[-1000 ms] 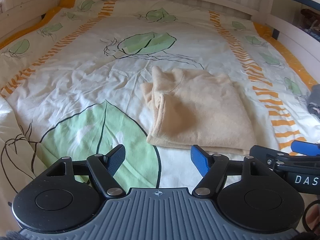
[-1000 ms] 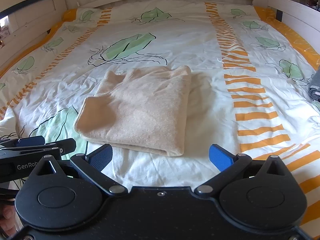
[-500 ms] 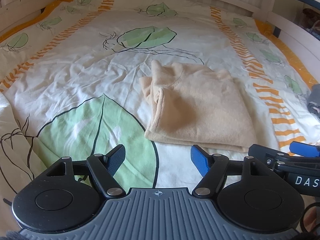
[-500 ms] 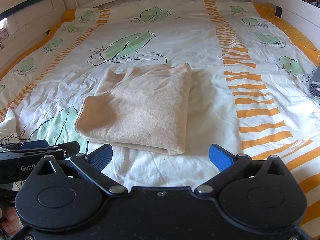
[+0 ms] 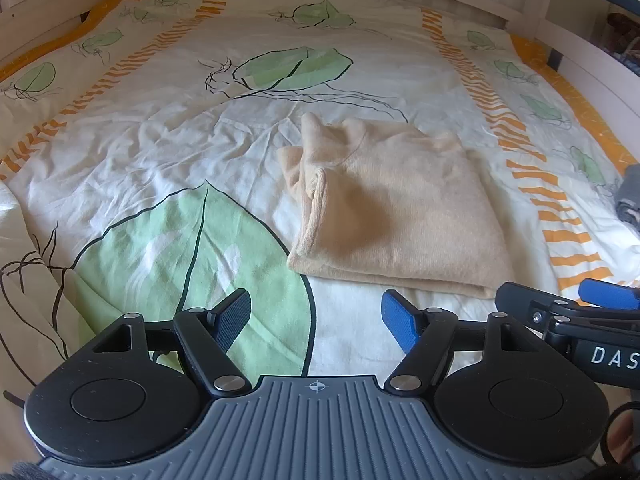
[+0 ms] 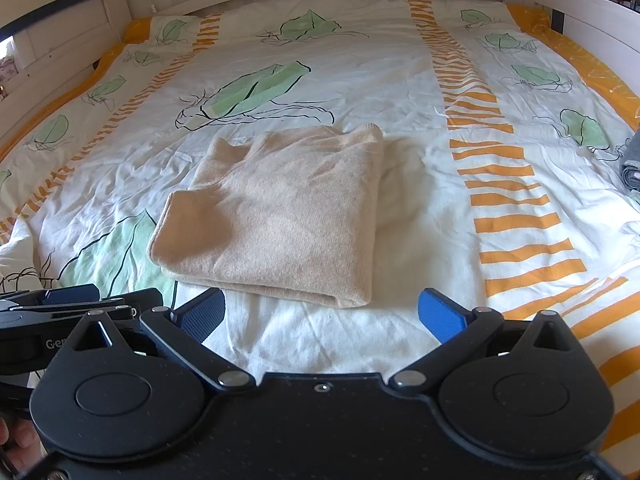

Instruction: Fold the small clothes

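- Far left, the white wooden bed frame (image 6: 60, 40) runs along the side, an orange border of the cover tucked against it.
- Across the mattress lies the duvet cover (image 5: 160, 152), white, creased, printed with green leaves and 2 bands of orange dashes.
- Low on the left, the left gripper (image 5: 316, 318) hangs above the big green leaf print, jaws apart, nothing between its blue pads, not touching the cloth.
- In the right wrist view that same tool pokes in at the lower left edge, and fingers of the person's hand (image 6: 18, 440) show at the bottom corner beneath it.
- Centre stage: the beige sweater (image 5: 396, 208), folded into a neat rectangle and flat on the cover between the 2 orange bands, its folded edge nearest the cameras, its left side showing stacked layers and a rolled hem.
- From the right wrist the sweater (image 6: 280, 216) lies just beyond the fingertips, a little left of centre.
- The right gripper (image 6: 322, 314) is over plain white cover in front of the sweater's near edge, jaws wide apart, holding nothing, clear of the fabric.
- Far right, a grey-blue bundle of fabric (image 6: 632, 168) rests at the edge of the bed, well apart from the sweater; what it is I cannot tell.
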